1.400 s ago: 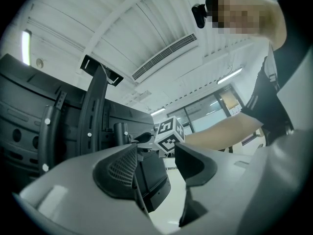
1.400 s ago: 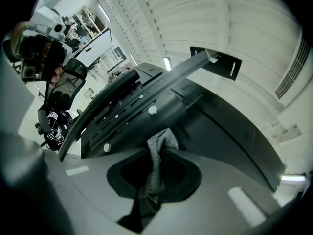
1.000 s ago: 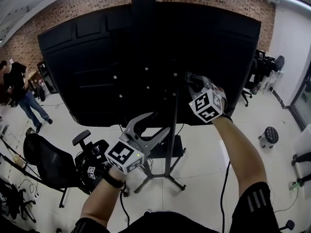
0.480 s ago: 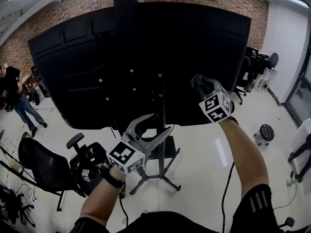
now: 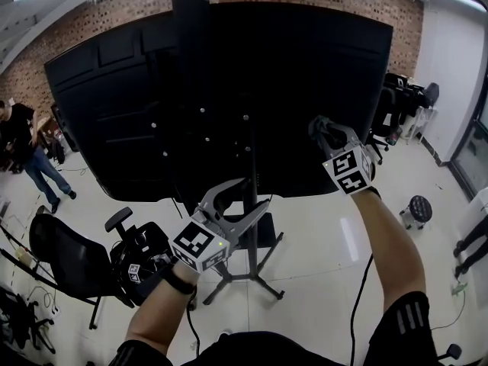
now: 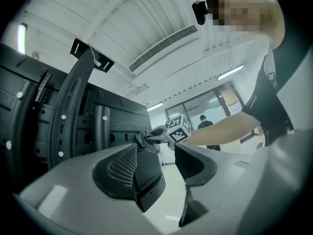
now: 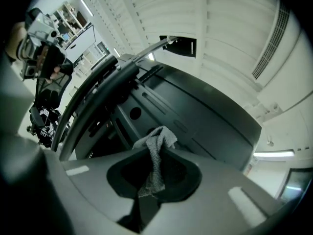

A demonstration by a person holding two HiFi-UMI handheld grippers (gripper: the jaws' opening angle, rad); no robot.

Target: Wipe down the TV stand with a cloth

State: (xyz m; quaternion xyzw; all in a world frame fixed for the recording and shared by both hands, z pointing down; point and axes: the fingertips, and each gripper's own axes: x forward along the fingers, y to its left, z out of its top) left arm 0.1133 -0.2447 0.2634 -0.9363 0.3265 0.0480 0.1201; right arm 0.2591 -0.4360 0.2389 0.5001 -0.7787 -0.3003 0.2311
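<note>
Right gripper [image 5: 324, 130] reaching up at lower right of TV back, fingers clenching grey cloth [image 7: 155, 148]. Cloth bunching out past fingertips, lying against or just off black rear panel [image 5: 305, 75]; contact not confirmable. Left gripper [image 5: 244, 202] hanging low just beside stand pole [image 5: 248, 227], fingers released, gripping nothing. Stand legs [image 5: 229, 284] resting on white floor [image 5: 328, 265]. Office chair [image 5: 72, 261] sitting near, at left.
</note>
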